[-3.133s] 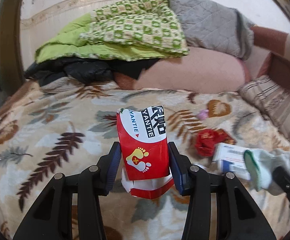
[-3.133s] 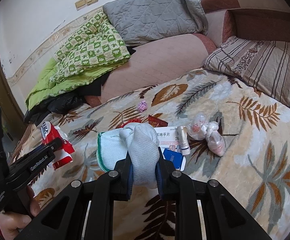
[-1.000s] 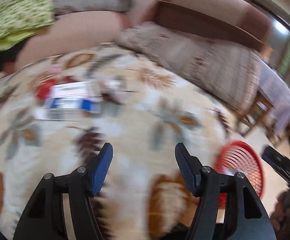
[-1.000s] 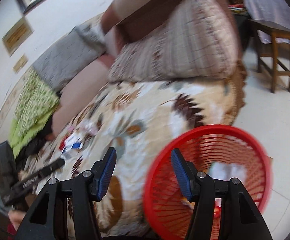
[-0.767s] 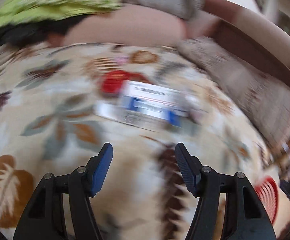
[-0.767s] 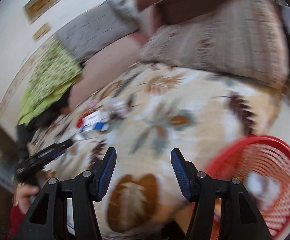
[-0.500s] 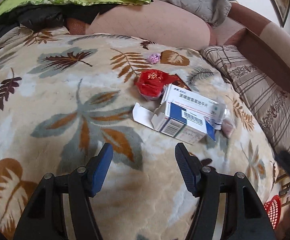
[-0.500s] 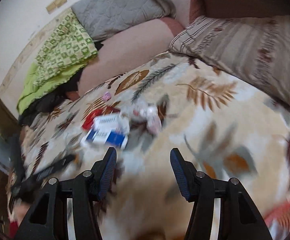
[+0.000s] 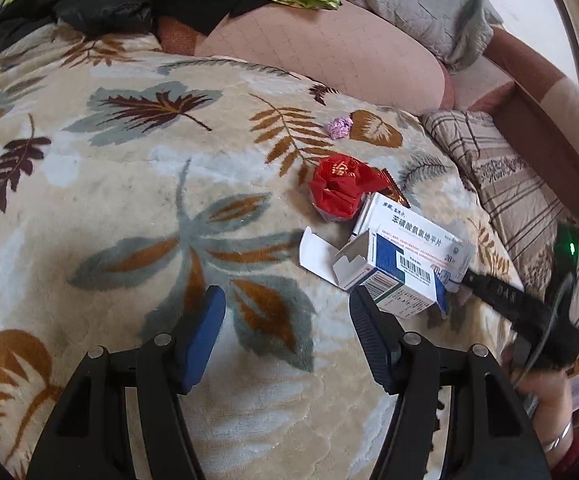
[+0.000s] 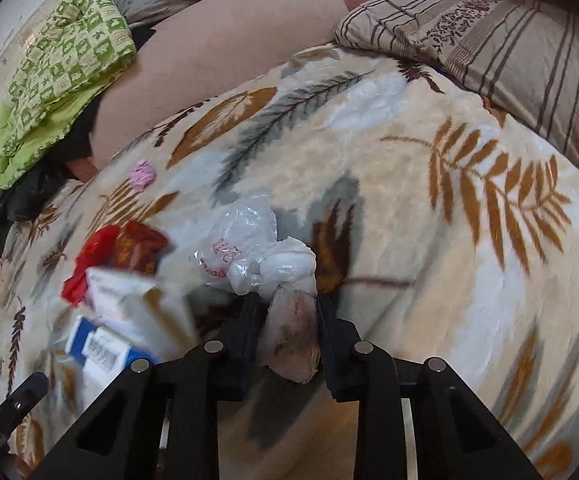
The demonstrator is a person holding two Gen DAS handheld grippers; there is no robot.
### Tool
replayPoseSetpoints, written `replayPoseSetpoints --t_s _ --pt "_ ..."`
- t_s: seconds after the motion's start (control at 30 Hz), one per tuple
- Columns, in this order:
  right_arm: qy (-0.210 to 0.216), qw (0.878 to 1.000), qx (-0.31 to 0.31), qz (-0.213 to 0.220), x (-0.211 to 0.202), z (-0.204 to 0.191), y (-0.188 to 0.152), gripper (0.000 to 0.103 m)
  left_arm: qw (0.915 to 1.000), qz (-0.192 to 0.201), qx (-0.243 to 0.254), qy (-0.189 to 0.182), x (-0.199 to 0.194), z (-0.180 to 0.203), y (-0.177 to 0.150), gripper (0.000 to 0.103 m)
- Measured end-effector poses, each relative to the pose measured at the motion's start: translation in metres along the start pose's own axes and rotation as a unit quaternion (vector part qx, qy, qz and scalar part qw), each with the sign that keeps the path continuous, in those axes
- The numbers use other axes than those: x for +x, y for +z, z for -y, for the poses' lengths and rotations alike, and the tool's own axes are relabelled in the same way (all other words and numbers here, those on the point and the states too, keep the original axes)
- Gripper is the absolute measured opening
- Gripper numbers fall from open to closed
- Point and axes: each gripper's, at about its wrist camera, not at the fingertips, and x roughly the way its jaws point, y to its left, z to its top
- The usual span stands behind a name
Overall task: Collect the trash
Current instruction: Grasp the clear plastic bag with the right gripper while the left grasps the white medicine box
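Trash is lying in a loose cluster on the leaf-patterned blanket point(image 9: 137, 168), toward the edge that meets the striped cushion point(image 9: 513, 184). A crumpled red wrapper point(image 9: 339, 190) is sitting at the far side of the cluster, touching a white medicine box point(image 9: 413, 230) with red and blue print. A blue-and-white carton point(image 9: 393, 276) with a barcode is leaning against that box, its end flap hanging open onto the blanket. A small pink crumpled scrap point(image 9: 339, 127) is resting apart from the rest, farther toward the pink bolster point(image 9: 329, 52) at the head of the bed.

The left gripper point(image 9: 285, 334) is hovering low over the blanket with its blue-padded jaws spread wide and nothing between them; its right finger is sitting just beside the carton's near corner.

The right gripper point(image 10: 291, 336) is reaching in from the striped-cushion side, and its jaws are pinching narrowly around a knotted bundle of clear plastic bag point(image 10: 265, 256). The bag is looking thin, wrinkled and whitish, with faint red print on one lobe, and its upper part is bulging out beyond the fingertips while a brownish lump is showing through the film between the pads. In the right wrist view the boxes and red wrapper are appearing blurred to the left of the bag.

A hand point(image 9: 545, 408) wearing a ring is gripping the right tool's handle at the lower right of the left wrist view.
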Motion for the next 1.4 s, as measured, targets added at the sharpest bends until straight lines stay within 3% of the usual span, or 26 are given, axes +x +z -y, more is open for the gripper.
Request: replayPoseSetpoints --t_s 0.23,0.33,0.37,0.47,0.6,0.73,0.9,1.07,1.4 --pt "0.065 0.997 0.025 -0.035 -0.02 -0.061 -0.064 0.029 0.9992 0.002 -0.04 0.001 -0.006 -0.016 0.003 0.063" --pt "0.139 0.989 0.018 -0.047 -0.038 -0.086 -0.086 0.029 0.9988 0.006 -0.049 0.001 -0.01 -0.023 0.004 0.063" --pt "0.139 0.99 0.016 -0.03 -0.05 -0.09 -0.092 0.029 0.9987 0.005 -0.05 0.0 -0.01 -0.025 0.004 0.063" --pt "0.089 0.995 -0.013 0.029 -0.075 -0.089 -0.097 0.029 0.9988 0.0 -0.05 -0.001 -0.008 -0.026 0.003 0.063" --pt "0.059 0.995 0.008 0.078 -0.09 -0.062 -0.092 0.029 0.9992 -0.016 -0.035 -0.006 0.0 -0.018 0.0 0.063" --pt "0.05 0.995 0.035 0.085 -0.091 -0.041 -0.087 0.029 0.9997 -0.02 -0.009 -0.01 0.004 -0.004 -0.005 0.063" --pt "0.061 0.994 0.031 0.088 -0.09 -0.042 -0.081 0.029 0.9988 -0.021 0.045 0.004 0.012 0.019 -0.01 0.063" --pt "0.068 0.993 0.01 0.096 -0.094 -0.053 -0.084 0.029 0.998 -0.034 0.053 0.009 0.023 0.022 -0.011 0.066" --pt "0.068 0.993 -0.013 0.096 -0.092 -0.066 -0.087 0.029 0.9983 -0.022 0.04 0.036 0.029 0.011 -0.002 0.066"
